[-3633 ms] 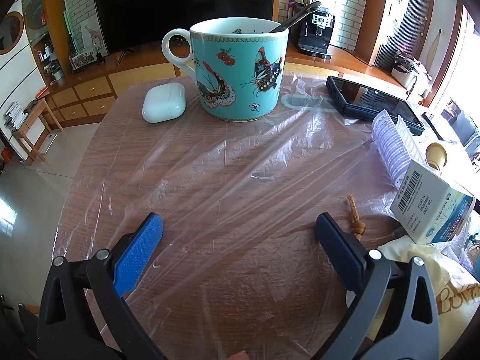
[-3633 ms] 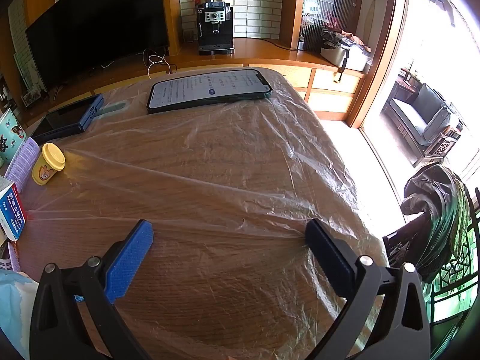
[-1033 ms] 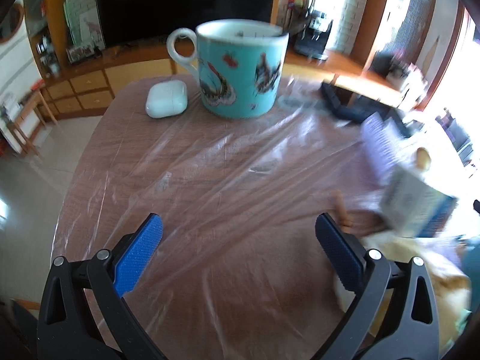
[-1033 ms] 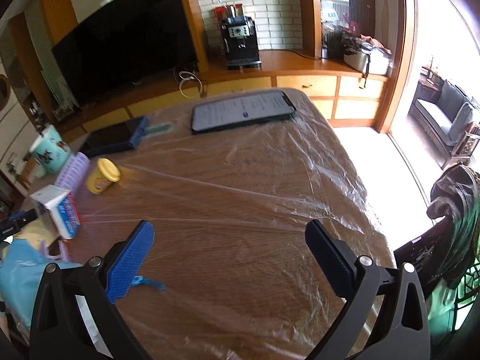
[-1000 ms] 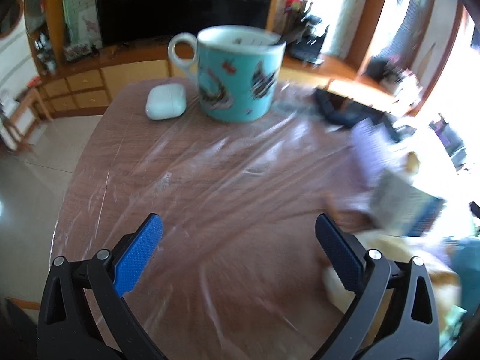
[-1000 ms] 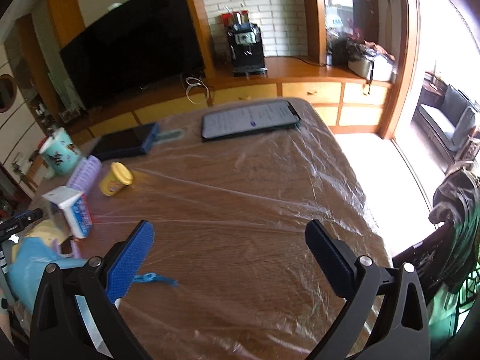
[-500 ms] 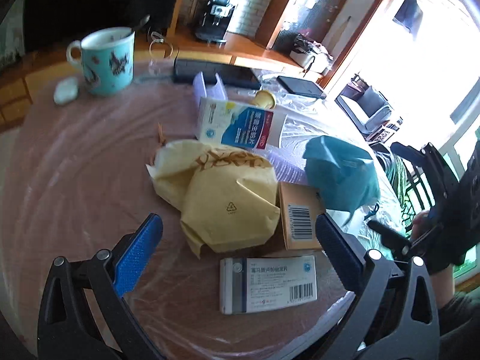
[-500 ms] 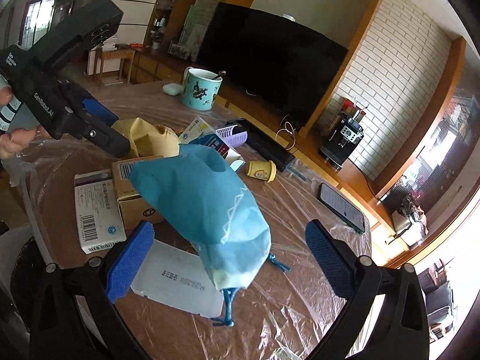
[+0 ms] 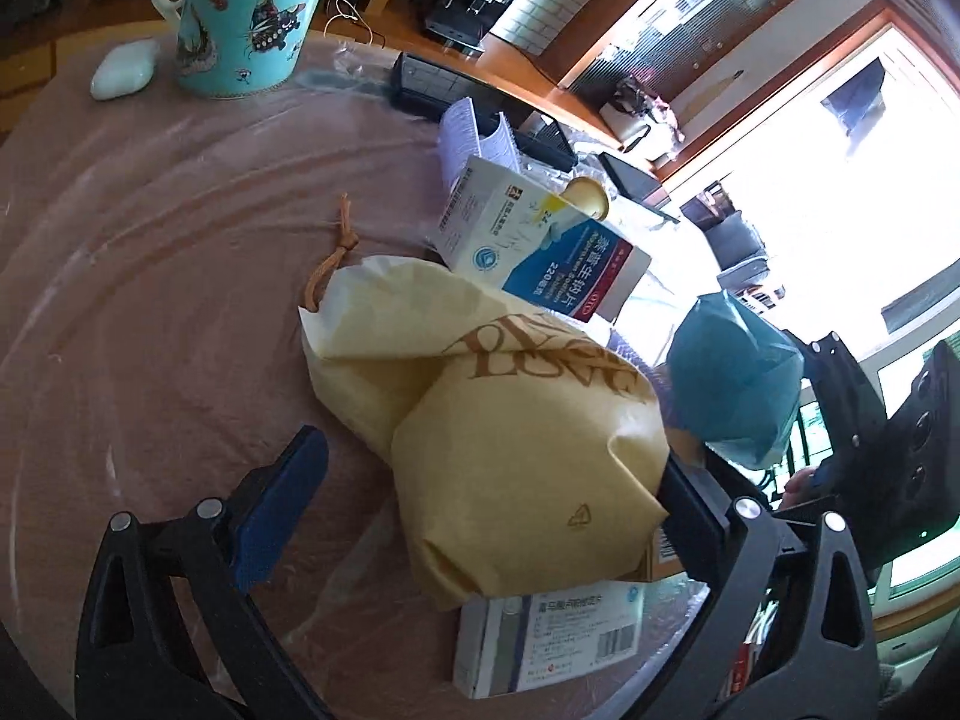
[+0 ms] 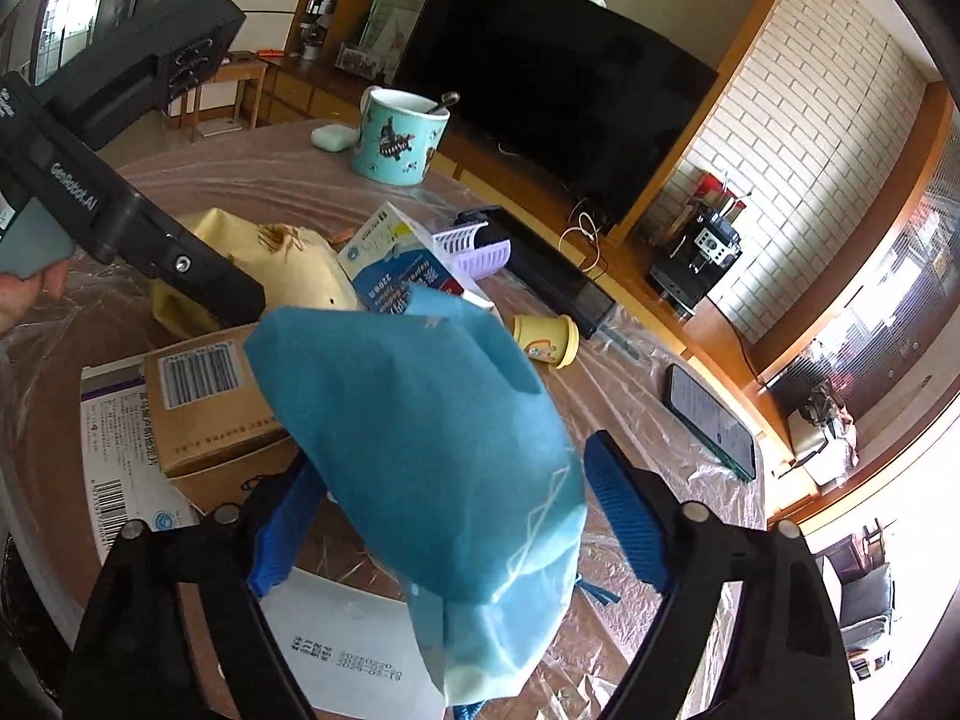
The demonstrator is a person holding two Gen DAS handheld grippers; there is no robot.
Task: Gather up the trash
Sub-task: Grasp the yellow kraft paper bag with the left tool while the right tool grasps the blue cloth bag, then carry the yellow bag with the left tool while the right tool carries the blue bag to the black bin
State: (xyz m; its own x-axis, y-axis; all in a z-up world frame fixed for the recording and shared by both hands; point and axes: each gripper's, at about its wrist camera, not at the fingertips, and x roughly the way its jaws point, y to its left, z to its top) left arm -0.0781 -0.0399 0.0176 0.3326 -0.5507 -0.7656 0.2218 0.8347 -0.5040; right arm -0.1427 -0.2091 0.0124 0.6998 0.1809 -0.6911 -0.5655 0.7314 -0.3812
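Note:
A heap of trash lies on the plastic-covered table [image 9: 150, 312]. My left gripper [image 9: 480, 504] is open, its jaws either side of a crumpled yellow paper bag [image 9: 516, 456]; I cannot tell whether they touch it. Behind the bag stands a white and blue medicine box [image 9: 540, 240]. A flat white box [image 9: 552, 636] and a brown carton [image 10: 204, 396] lie under it. My right gripper [image 10: 450, 516] is open around a blue cloth bag [image 10: 420, 444], which also shows in the left wrist view [image 9: 732, 390].
A turquoise butterfly mug [image 9: 240, 18] with a spoon and a white earbud case [image 9: 123, 75] stand at the far side. A yellow tub [image 10: 543, 339], a lilac comb-like item [image 10: 474, 252], a black case [image 10: 540, 270] and a phone [image 10: 711, 420] lie further off.
Both grippers have swung from bare table to the trash heap and closed in on it. The left now straddles the yellow bag, the right the blue bag.

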